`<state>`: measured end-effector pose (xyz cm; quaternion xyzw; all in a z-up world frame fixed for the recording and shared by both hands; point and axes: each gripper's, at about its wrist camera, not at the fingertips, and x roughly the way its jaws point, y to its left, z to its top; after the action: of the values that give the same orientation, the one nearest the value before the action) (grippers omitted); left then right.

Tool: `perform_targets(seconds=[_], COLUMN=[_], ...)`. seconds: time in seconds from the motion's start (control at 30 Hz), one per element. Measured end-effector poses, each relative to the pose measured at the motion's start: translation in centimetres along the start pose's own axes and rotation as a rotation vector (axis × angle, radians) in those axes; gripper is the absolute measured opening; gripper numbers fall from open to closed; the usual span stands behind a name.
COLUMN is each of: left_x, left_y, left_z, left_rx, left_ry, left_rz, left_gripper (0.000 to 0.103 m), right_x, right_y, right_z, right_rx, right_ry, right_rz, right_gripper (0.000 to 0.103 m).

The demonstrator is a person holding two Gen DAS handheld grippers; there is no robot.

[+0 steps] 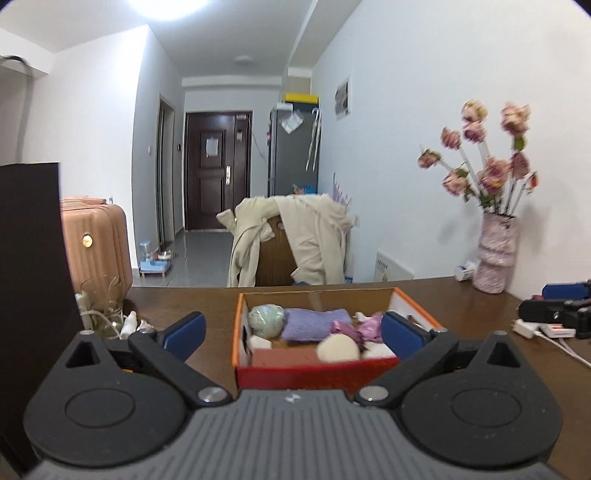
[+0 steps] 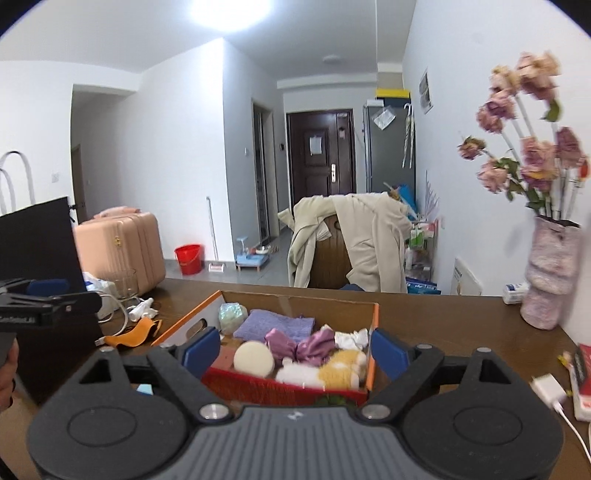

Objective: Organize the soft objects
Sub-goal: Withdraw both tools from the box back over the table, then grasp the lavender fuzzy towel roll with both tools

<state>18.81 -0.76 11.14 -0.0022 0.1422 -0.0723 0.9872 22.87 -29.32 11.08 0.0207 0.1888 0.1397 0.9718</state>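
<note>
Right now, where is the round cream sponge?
In both wrist views the round cream sponge lies inside the orange box, near its front wall, beside the purple bow.

Light source: a ceiling lamp (image 2: 231, 13) above me, blown out to white glare in both views.
Brightness: room evenly bright; my table (image 1: 443, 295) stays dark.
Shadows: soft, faint on the wall beside the flowers (image 1: 487, 162).
Blur: flowers smeared, especially in my right view.
Distortion: fisheye bends walls; corners vignette black.
</note>
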Motion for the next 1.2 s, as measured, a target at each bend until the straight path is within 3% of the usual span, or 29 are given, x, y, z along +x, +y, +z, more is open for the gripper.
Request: perform_targets(seconds=[0.23,0.33,0.4,0.63,0.77,0.87,0.97,1.1,1.2], left_x=[-6.9,-8.4,-8.9,-7.6,-5.4,-3.6,-1.6,1.2,3.4], left_y=[-2.9,-3.6,-3.9,-4.5,-4.9,-5.3,-5.8,-6.4,-7.1], left_z=[-6.1,-8.4,-9.4,-9.7,-9.7,-9.6,-9.4,-9.0,-8.7], left_rx=[-0.061,-0.073,-0.073,-0.072,-0.069,-0.066,-0.061,-0.059,-0.062], left_ry=[-0.033,-0.011,0.012,0.038,0.080,0.110,0.138,0.172,0.193], left_rz=[-0.002,-0.010,-0.016,-0.028,-0.024,-0.020,-0.012,0.002,0.011], left_gripper=[0.103,0.103,0.103,0.103,0.103,0.103,0.103,0.103,0.103], right_x=[-5.9,-7.9,-8.9,-9.7,-8.5,-6.1,-3.2,1.3,3.9], right_y=[1.2,1.8,1.7,0.5,-0.4,-1.9,-3.9,-6.0,-6.2], right_z=[-6.9,-10.0,-11.9,-15.0,-15.0,-15.0,-15.0,-14.6,-14.3], right_rx=[-0.023,-0.044,-0.020,0.044,0.073,0.091,0.111,0.113,0.083], right_ry=[-0.005,0.006,0.024,0.082,0.075,0.125,0.172,0.238,0.261], right_rz=[-0.029,-0.065,-0.045,-0.081,-0.108,-0.131,-0.158,-0.155,-0.117], right_gripper=[0.091,0.091,0.091,0.091,0.091,0.089,0.085,0.058,0.048])
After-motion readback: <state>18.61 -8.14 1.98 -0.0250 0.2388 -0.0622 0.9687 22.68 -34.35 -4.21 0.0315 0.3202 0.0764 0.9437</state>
